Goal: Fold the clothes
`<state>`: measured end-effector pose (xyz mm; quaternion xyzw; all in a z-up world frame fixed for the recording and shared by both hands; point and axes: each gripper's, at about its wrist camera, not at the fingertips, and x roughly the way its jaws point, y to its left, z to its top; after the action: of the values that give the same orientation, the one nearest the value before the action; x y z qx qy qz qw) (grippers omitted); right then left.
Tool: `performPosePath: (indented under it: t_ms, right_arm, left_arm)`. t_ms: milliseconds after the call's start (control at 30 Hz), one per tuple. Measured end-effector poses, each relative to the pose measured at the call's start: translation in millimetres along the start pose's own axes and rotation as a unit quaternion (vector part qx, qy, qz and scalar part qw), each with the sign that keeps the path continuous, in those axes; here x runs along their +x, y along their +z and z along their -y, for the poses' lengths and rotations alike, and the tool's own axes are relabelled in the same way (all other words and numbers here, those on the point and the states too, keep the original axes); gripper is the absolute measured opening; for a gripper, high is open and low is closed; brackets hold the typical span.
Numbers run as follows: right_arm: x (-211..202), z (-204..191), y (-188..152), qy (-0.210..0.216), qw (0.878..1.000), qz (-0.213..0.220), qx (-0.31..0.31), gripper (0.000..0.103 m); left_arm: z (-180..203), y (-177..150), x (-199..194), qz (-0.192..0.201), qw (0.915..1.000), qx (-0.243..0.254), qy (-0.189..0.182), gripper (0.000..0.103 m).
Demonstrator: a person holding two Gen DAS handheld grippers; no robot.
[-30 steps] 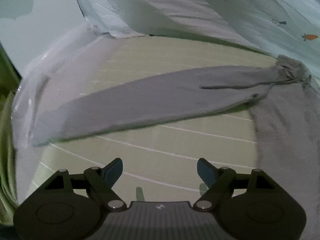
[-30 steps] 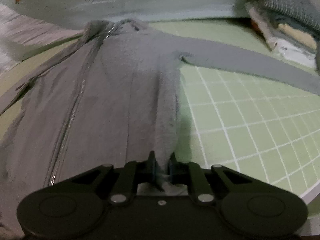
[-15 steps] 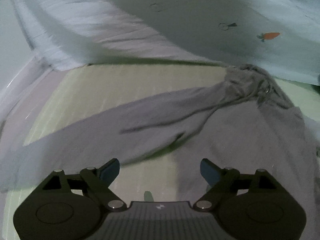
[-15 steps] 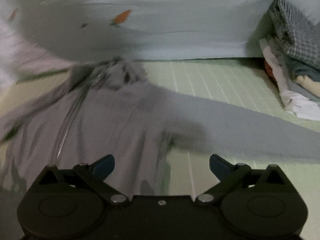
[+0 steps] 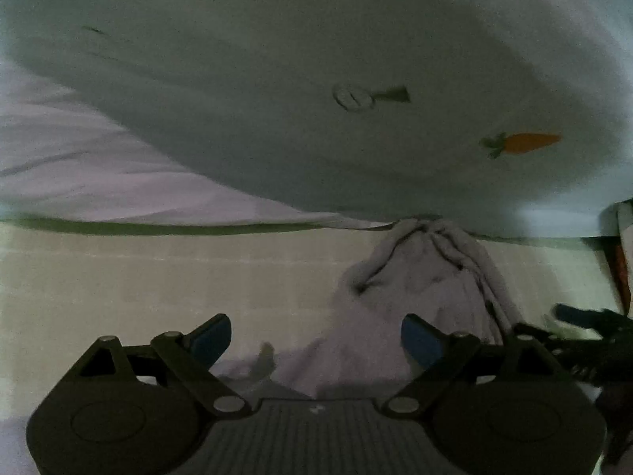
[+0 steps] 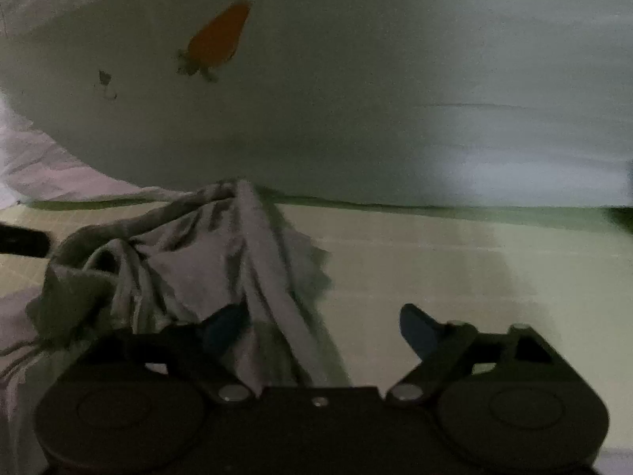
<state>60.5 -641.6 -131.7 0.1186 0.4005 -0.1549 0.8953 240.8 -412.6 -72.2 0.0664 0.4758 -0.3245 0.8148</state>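
Note:
A grey zip-up hooded jacket lies on a pale green gridded mat, its bunched hood and collar against a quilt at the back. My left gripper is open and low over the mat, just left of the jacket's collar. My right gripper is open, its fingers either side of the jacket's upper edge, with cloth lying over the left finger. The right gripper shows at the right edge of the left wrist view.
A pale blue-green quilt with a printed carrot bulges along the back of the mat. It also fills the top of the right wrist view. A white sheet lies at the back left.
The right gripper let go of the jacket's side and opened. Both grippers moved forward to the collar end, close to the quilt. The left gripper stayed open.

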Motion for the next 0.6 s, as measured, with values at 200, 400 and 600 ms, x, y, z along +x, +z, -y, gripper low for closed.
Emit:
performPosePath:
  t_ms: [200, 400, 600]
  right_arm:
    - [35, -14, 18, 0.060, 0.998, -0.015, -0.029, 0.039]
    - [7, -28, 56, 0.017, 0.994, 0.084, -0.071, 0.009]
    - [-57, -35, 82, 0.006, 0.975, 0.214, -0.060, 0.010]
  left_arm:
    - [7, 6, 47, -0.045, 0.9979, -0.023, -0.042, 0.071]
    - [7, 24, 19, 0.031, 0.9992, -0.025, -0.008, 0.007]
    - [-13, 28, -43, 0.163, 0.9859, -0.016, 0.036, 0.009]
